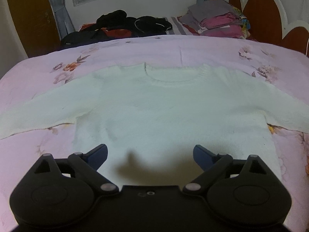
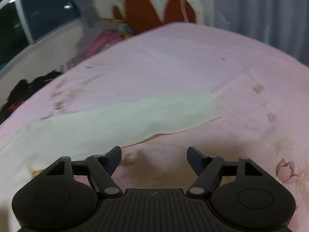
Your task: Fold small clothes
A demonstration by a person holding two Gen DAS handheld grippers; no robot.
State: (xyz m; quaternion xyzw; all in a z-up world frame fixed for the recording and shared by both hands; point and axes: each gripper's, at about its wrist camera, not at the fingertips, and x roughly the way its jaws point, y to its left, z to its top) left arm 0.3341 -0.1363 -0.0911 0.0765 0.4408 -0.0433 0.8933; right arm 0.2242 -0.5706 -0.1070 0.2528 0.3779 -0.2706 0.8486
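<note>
A: What is seen nearest in the left wrist view?

B: The left hand-held gripper (image 1: 150,152) is held with its jaws wide apart; nothing is gripped. Its shadow is cast on the lower body of the white sweater (image 1: 164,112), above which it is poised.

A: How is the sweater laid?

B: It is spread flat on the pink floral bedspread (image 1: 38,73), neckline away from the camera, both sleeves stretched out sideways.

A: And the right side?

B: The right hand-held gripper (image 2: 154,154) is also seen with jaws apart and empty, over bare bedspread. The sweater's sleeve (image 2: 135,114) is laid just beyond its left finger.

A: Farther off?

B: Dark clothes (image 1: 123,25) and a folded pile (image 1: 218,19) are found by the window wall, beside the headboard (image 1: 260,13).
</note>
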